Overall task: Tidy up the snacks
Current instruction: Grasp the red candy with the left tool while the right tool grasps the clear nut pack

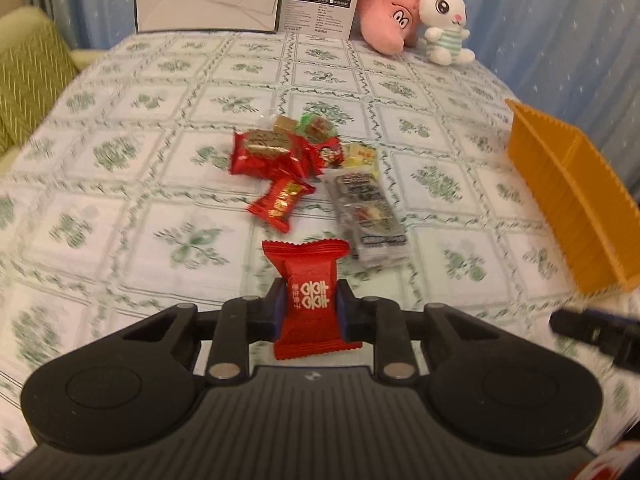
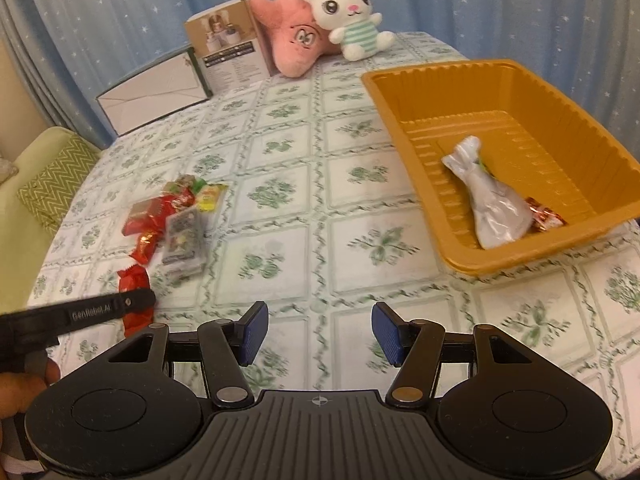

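My left gripper [image 1: 310,307] is shut on a red snack packet [image 1: 308,276] with white characters, its blue pads pressing both sides. Just beyond it a pile of snacks [image 1: 304,160] lies on the tablecloth: red packets, a clear-wrapped black pack [image 1: 366,212], yellow and green sweets. In the right wrist view the same pile [image 2: 176,220] is at the left, and the held red packet [image 2: 134,280] shows partly behind the left gripper's finger [image 2: 100,310]. My right gripper [image 2: 318,334] stands open over bare cloth, nothing between its pads. The orange tray [image 2: 400,92] holds a white-wrapped snack [image 2: 492,204] and a red sweet [image 2: 544,216].
At the table's far edge stand a white box [image 1: 206,0], a printed carton [image 1: 320,0], a pink plush [image 1: 388,12] and a white rabbit plush [image 1: 444,20]. A green cushioned seat [image 1: 28,72] is at the left. The orange tray's wall [image 1: 568,200] rises at the right.
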